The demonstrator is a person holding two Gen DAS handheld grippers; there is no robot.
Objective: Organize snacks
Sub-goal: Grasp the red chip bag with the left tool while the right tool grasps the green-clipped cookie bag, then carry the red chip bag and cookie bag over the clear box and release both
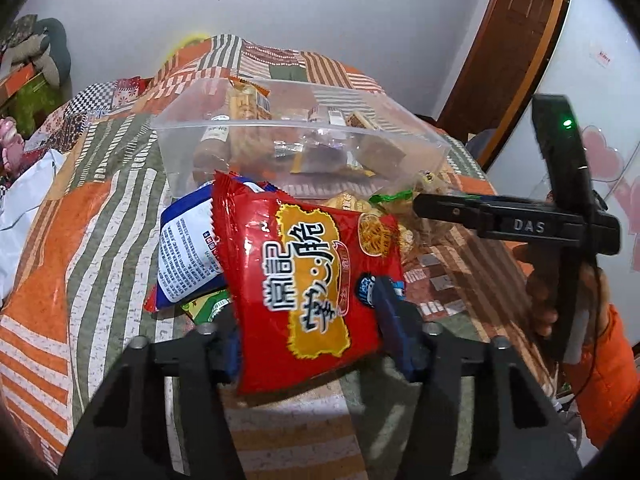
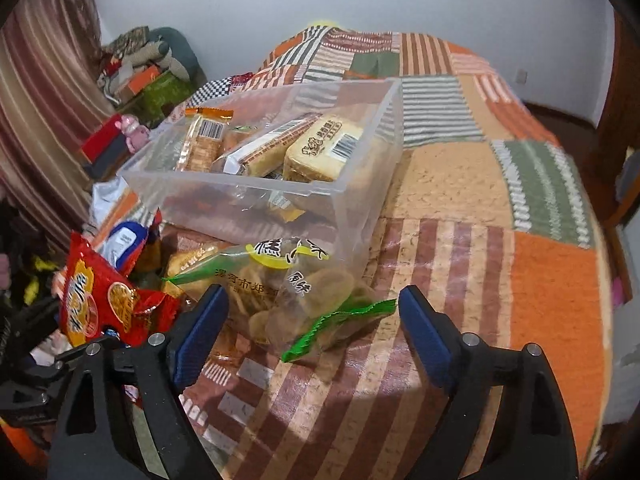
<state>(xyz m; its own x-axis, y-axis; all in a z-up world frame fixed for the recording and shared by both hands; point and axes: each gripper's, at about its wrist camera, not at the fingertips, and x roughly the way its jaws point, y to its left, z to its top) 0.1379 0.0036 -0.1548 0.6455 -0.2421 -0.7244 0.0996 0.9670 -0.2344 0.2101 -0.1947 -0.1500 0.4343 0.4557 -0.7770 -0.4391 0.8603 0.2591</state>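
The left gripper (image 1: 310, 344) was clamped on a glossy red snack packet with a yellow label panel (image 1: 308, 276), its blue pads pressing the packet's lower edges and holding it tilted above the striped orange, green and brown patchwork bedcover (image 1: 84, 216); behind the packet lay a blue-and-white foil bag (image 1: 184, 248), partly covered by it; farther back stood a clear rectangular plastic bin (image 1: 192, 128) on the bedcover, holding several wrapped cakes and biscuits. The right gripper (image 2: 312, 332) stood with its jaws spread wide and nothing pressed between its blue pads; just beyond its tips lay a clear bag of round brown biscuits with green crimped ends (image 2: 304, 300), resting on the bedcover against the near wall of the bin and touched by neither pad. In the left wrist view the right gripper (image 1: 424, 204) reached in from the right, borne by a hand (image 1: 544, 300) in an orange sleeve (image 1: 604, 364).
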